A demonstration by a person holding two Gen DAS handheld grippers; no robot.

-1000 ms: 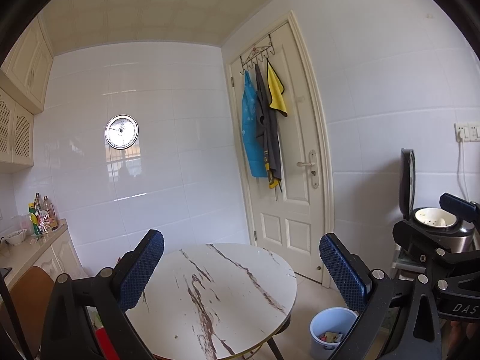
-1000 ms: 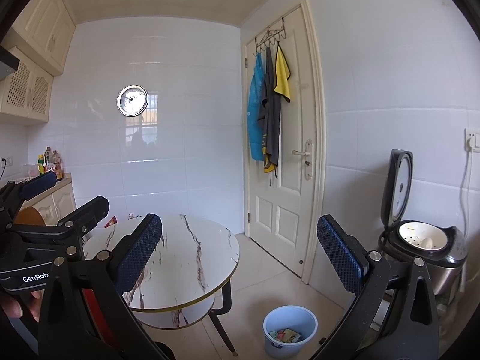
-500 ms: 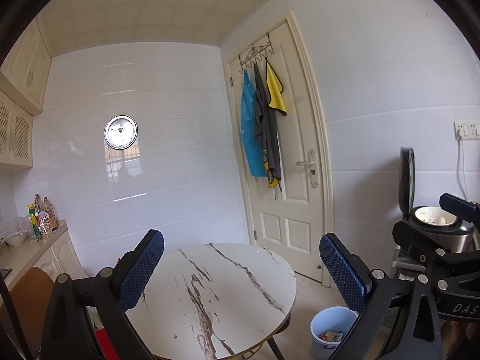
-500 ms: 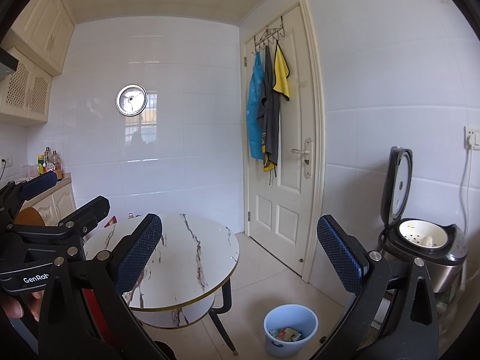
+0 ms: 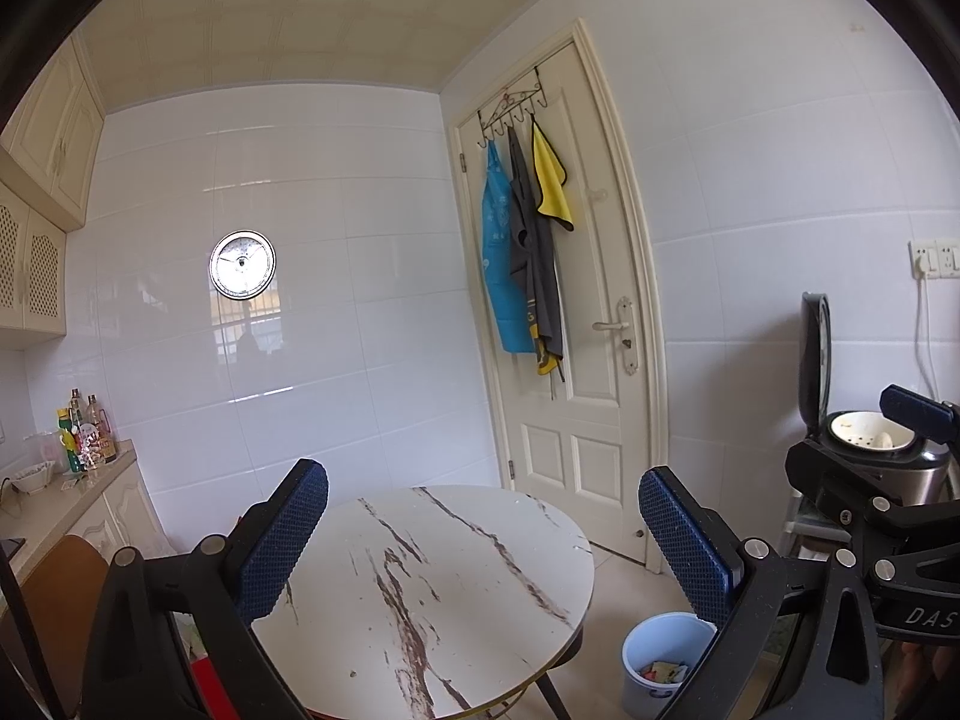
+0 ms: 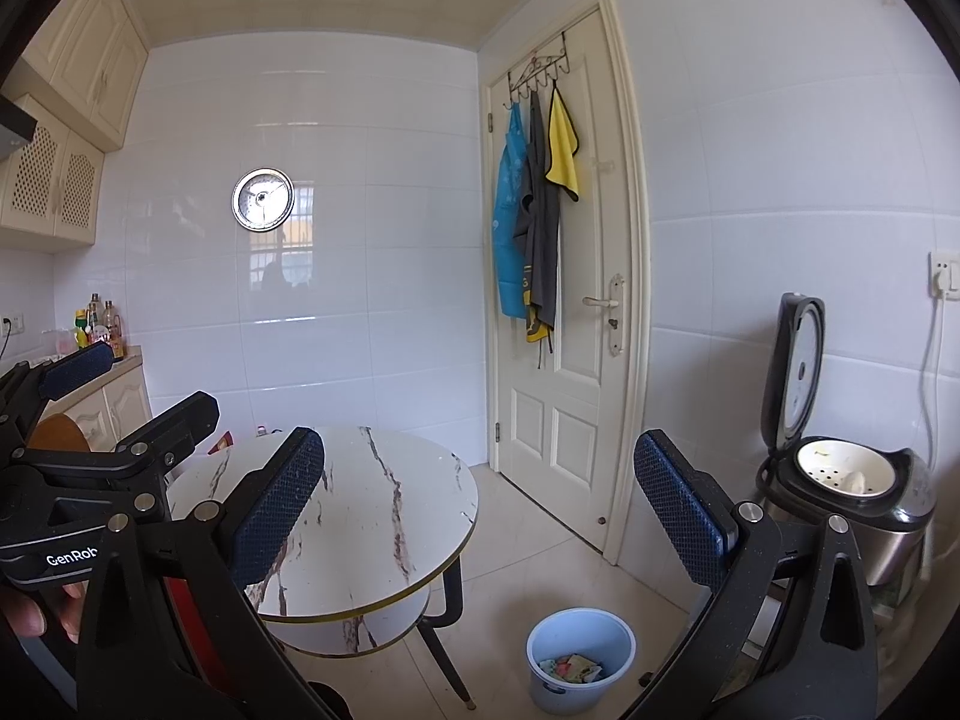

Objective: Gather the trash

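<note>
Home kitchen — tiled walls, rice cooker (image 6: 852, 492), cabinets (image 6: 54, 186)

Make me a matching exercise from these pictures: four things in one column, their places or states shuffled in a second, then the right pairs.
Things
1. rice cooker
2. blue bin
3. yellow cloth
4. round clock

Places or states
A. hangs from the hook rack on the door
B. on the floor beside the table, wrappers inside
C. lid raised
D. mounted on the tiled wall

Pairs: 1-C, 2-B, 3-A, 4-D
</note>
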